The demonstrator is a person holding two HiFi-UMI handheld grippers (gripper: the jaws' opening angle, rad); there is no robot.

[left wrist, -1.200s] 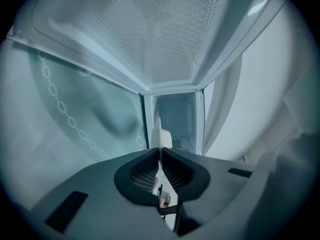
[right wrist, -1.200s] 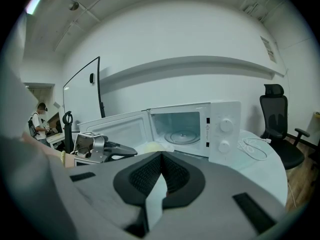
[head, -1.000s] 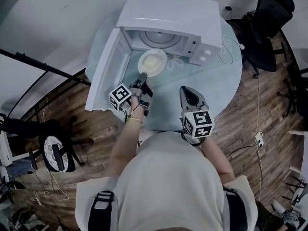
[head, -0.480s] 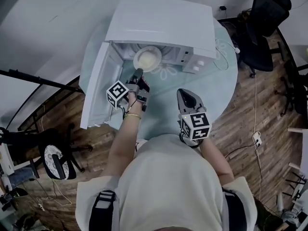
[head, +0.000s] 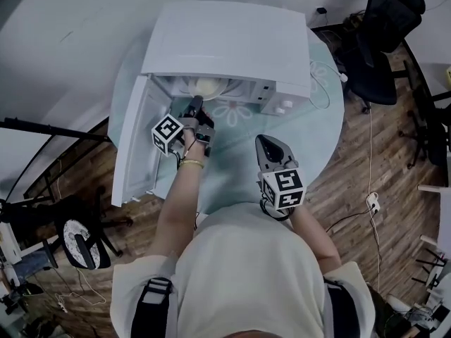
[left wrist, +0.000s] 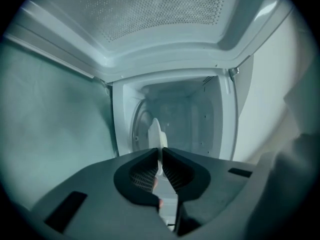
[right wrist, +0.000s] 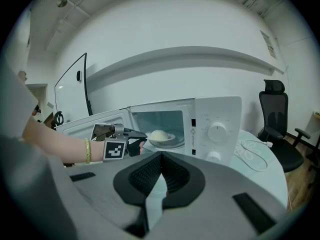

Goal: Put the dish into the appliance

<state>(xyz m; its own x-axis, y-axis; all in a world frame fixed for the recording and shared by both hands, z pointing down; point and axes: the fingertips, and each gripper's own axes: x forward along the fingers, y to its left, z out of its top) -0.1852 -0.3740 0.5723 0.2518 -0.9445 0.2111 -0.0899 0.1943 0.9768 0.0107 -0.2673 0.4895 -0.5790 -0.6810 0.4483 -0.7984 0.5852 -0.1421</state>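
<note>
The left gripper (left wrist: 160, 154) is pinching the rim of the shallow white dish (right wrist: 169, 140), holding it inside the open white microwave (head: 232, 34), while the right gripper (right wrist: 160, 156) is hovering over the pale round table (head: 232, 167), jaws pressed together.

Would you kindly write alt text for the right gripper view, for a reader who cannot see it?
The left gripper holds a shallow white dish bearing a pale round lump of food inside the open white microwave oven. The right gripper, jaws together and empty, fills the foreground; a black office chair stands at right.
</note>
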